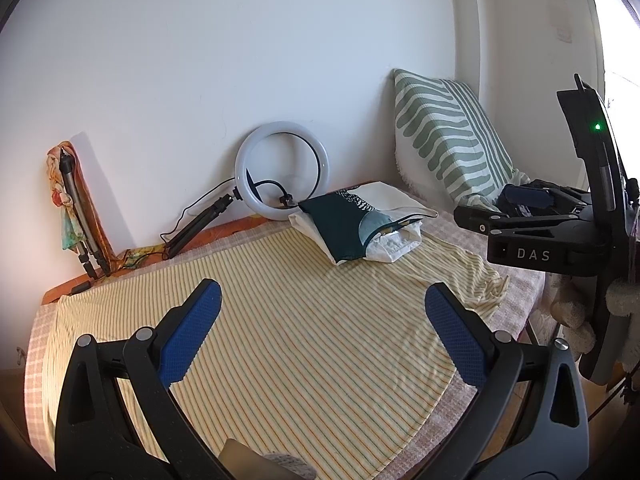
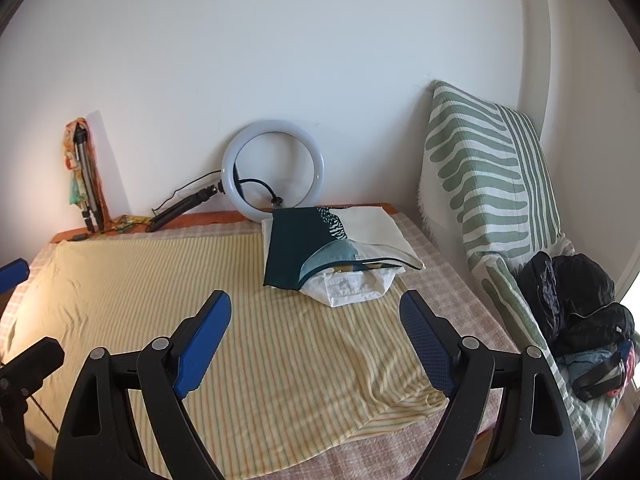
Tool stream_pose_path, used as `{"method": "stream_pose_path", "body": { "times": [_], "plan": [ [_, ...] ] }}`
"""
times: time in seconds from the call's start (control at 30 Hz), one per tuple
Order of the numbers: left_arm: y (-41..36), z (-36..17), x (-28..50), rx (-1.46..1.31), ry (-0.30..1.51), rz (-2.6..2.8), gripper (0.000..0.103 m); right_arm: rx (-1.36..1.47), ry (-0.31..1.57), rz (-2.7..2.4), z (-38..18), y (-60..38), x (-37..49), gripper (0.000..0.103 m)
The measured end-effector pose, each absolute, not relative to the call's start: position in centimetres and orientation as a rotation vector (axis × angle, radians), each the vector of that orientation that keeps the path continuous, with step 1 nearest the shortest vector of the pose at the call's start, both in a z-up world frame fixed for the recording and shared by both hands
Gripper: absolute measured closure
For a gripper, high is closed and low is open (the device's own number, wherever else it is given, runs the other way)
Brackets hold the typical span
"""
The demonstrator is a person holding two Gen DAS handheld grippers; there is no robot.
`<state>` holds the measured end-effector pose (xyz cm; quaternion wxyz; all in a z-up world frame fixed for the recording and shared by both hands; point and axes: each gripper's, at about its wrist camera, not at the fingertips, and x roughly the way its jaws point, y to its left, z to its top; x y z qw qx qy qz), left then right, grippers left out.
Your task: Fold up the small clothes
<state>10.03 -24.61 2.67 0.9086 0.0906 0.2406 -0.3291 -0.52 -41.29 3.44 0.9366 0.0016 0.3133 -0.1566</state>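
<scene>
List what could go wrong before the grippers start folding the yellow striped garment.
1. The folded pile sits on the yellow striped garment, so lifting the far edge may topple it.
2. The ring light cable trails near that pile and could snag.
3. The wrinkled right edge may fold crooked.

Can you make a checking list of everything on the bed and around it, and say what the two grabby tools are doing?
Surface: bed with a checked cover; striped cloth spread flat on it.
Job's things: striped cloth, wrinkled at its right corner; folded pile at the far side, its near edge on the cloth.
Clutter: ring light leaning on the wall; tripod with a scarf in the left corner; dark bags on the right.
Grippers: left tool open, empty, above the cloth; right tool open, empty, above the cloth.
Cables: black cable running from the ring light.
Surroundings: white wall; green pillow propped on it.
</scene>
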Motion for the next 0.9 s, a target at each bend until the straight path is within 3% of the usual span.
{"method": "stream_pose_path", "body": {
  "times": [0.9],
  "plan": [
    [-25.0, 1.8, 9.5, 0.197, 0.483, -0.639, 0.000, 0.023, 0.669, -0.315, 2.3, -41.4, -0.5, 0.017]
  ]
}}
